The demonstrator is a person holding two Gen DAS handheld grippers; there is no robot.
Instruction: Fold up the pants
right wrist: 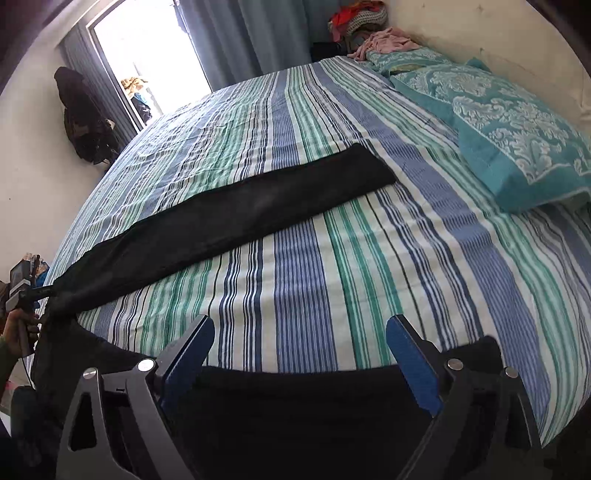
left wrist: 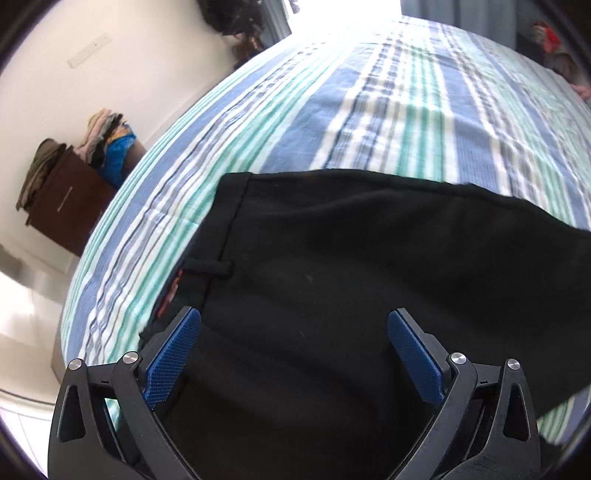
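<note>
Black pants (left wrist: 332, 258) lie on a striped bed (left wrist: 369, 110). In the left wrist view the waistband with a belt loop (left wrist: 210, 266) and an orange label is at the left. My left gripper (left wrist: 293, 325) is open, its blue pads (left wrist: 173, 362) hovering over the waist area. In the right wrist view one pant leg (right wrist: 240, 214) stretches flat across the bed toward the pillow, and black cloth (right wrist: 295, 406) lies below the near bed edge under my right gripper (right wrist: 299, 332), which is open. The left gripper's body (right wrist: 22, 295) shows at the far left by the pants' end.
A teal patterned pillow (right wrist: 517, 129) lies at the bed's right. Piled clothes (right wrist: 369, 29) sit at the far corner. A bright doorway with curtains (right wrist: 155, 55) is behind the bed. A brown cabinet with stacked clothes (left wrist: 74, 192) stands left of the bed.
</note>
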